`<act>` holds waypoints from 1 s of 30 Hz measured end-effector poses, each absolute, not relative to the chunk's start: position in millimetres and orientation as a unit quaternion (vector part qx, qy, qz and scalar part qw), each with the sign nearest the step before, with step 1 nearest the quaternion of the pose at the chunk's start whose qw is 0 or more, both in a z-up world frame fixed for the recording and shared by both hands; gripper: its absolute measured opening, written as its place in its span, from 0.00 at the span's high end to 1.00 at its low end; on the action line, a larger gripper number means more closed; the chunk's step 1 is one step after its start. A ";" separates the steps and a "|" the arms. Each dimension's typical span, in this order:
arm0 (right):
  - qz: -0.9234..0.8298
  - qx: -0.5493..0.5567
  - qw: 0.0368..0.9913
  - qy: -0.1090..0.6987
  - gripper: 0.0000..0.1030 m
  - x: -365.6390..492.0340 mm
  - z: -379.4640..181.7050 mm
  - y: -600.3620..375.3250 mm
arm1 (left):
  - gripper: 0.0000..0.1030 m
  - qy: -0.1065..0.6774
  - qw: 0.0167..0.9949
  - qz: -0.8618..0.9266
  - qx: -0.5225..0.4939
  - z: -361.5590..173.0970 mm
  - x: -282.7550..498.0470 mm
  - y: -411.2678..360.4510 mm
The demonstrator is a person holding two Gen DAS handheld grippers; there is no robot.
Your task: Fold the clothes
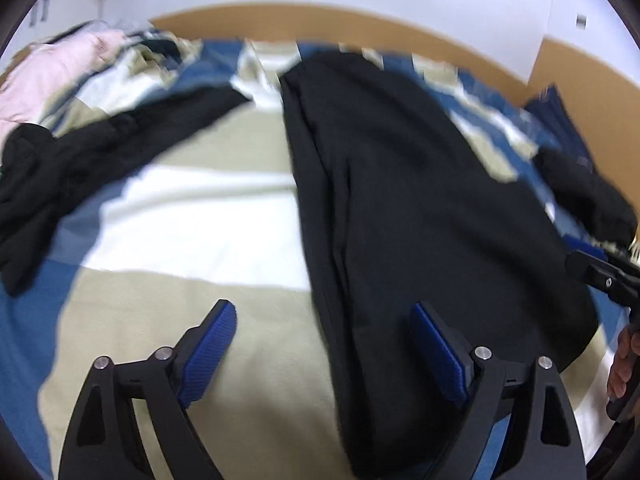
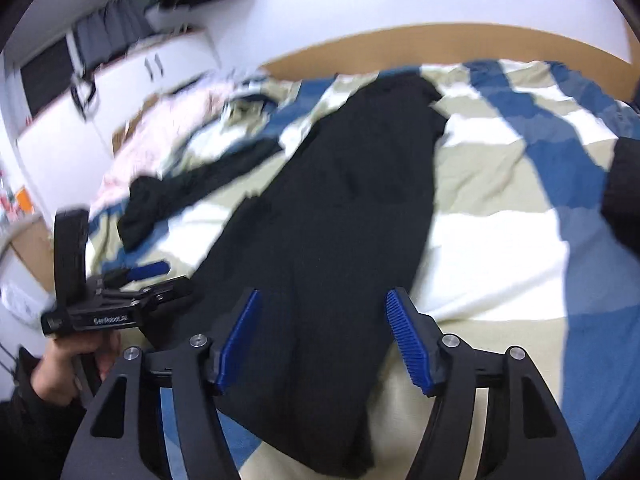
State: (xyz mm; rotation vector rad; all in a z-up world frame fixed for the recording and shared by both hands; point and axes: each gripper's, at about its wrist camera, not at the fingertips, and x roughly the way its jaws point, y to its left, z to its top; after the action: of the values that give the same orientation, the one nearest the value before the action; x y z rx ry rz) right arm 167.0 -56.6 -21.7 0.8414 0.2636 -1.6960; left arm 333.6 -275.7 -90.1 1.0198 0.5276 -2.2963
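Observation:
A long black garment [image 1: 408, 208] lies stretched out on the bed, running away from me; it also shows in the right wrist view [image 2: 344, 216]. My left gripper [image 1: 322, 316] is open and empty, hovering over the garment's near left edge. My right gripper [image 2: 322, 300] is open and empty above the garment's near end. The right gripper shows at the right edge of the left wrist view [image 1: 608, 280], and the left gripper, held in a hand, shows at the left of the right wrist view [image 2: 132, 280].
The bed has a blue, beige and white patterned cover [image 1: 192, 216]. A second black garment [image 1: 80, 168] lies crumpled at the left, with pink clothing [image 1: 52, 76] behind it. More dark clothes [image 1: 588, 192] lie at the right. A wooden headboard [image 1: 360, 24] and white wall stand behind.

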 end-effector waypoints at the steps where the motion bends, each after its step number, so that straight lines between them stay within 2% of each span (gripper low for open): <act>1: -0.721 0.359 0.578 0.132 0.35 172.3 -27.3 -62.5 | 0.21 0.186 0.285 -0.860 0.380 -88.9 332.9 -271.9; 2: -0.721 0.359 0.575 0.145 0.34 175.2 -30.9 -65.3 | 0.21 0.180 0.280 -0.868 0.369 -84.5 335.3 -267.6; 3: -0.723 0.361 0.568 0.157 0.34 180.4 -36.1 -69.0 | 0.37 0.175 0.274 -0.876 0.357 -79.6 338.2 -263.0; 4: -0.722 0.364 0.567 0.159 0.35 182.8 -38.2 -70.0 | 0.48 0.173 0.262 -0.889 0.333 -70.9 345.0 -257.1; 5: -0.723 0.364 0.566 0.157 0.46 185.5 -38.1 -69.8 | 0.70 0.174 0.248 -0.898 0.319 -64.3 349.2 -252.2; 6: -0.724 0.360 0.571 0.144 0.73 189.6 -30.3 -65.7 | 0.89 0.183 0.233 -0.900 0.319 -61.6 350.6 -250.3; 7: -0.718 0.360 0.581 0.134 0.87 192.4 -23.3 -64.1 | 0.96 0.193 0.219 -0.901 0.320 -59.4 351.9 -248.8; 8: -0.709 0.362 0.590 0.133 0.92 196.1 -17.7 -65.1 | 0.97 0.209 0.212 -0.898 0.322 -61.6 352.4 -250.6; 11: -0.721 0.344 0.583 0.146 0.91 202.3 -14.0 -63.6 | 0.96 0.207 0.237 -0.882 0.351 -76.2 345.9 -257.7; 13: -0.730 0.349 0.563 0.169 0.78 198.0 -28.0 -67.6 | 0.80 0.205 0.260 -0.869 0.368 -87.6 341.0 -265.3; 14: -0.729 0.359 0.556 0.177 0.69 194.9 -35.8 -70.0 | 0.62 0.216 0.261 -0.864 0.372 -90.8 341.2 -268.6; 15: -0.725 0.370 0.555 0.173 0.69 190.5 -42.8 -69.7 | 0.56 0.221 0.257 -0.864 0.372 -91.8 341.3 -269.1; 17: -0.714 0.386 0.563 0.157 0.68 187.0 -48.4 -69.1 | 0.58 0.218 0.247 -0.869 0.370 -91.1 341.6 -266.3; 20: -0.704 0.390 0.566 0.177 0.68 194.1 -53.7 -73.5 | 0.86 0.219 0.230 -0.875 0.367 -91.7 342.2 -263.3; 21: -0.702 0.389 0.567 0.185 0.81 197.3 -54.6 -74.7 | 0.92 0.227 0.227 -0.878 0.356 -88.3 346.5 -263.7; 22: -0.697 0.391 0.571 0.187 0.90 200.4 -52.8 -75.2 | 0.92 0.235 0.224 -0.880 0.346 -84.7 351.0 -263.9; 23: -0.685 0.395 0.583 0.186 0.94 207.6 -47.9 -72.9 | 0.93 0.242 0.223 -0.882 0.337 -79.2 357.6 -262.4; 26: -0.647 0.405 0.618 0.189 0.94 233.0 -36.7 -66.5 | 0.97 0.234 0.210 -0.893 0.322 -56.6 376.4 -247.0; 29: -0.658 0.372 0.618 0.216 0.89 253.9 -32.1 -59.8 | 0.90 0.206 0.226 -0.895 0.324 -52.1 383.3 -244.9; 30: -0.669 0.361 0.613 0.218 0.78 252.4 -31.9 -58.0 | 0.77 0.203 0.242 -0.891 0.326 -53.9 383.3 -249.7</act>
State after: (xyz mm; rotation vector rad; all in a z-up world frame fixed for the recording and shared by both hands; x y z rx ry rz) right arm 252.4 -58.0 -31.9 0.8320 0.5020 -1.5426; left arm 383.3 -249.7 -53.9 0.8917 0.5562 -2.4367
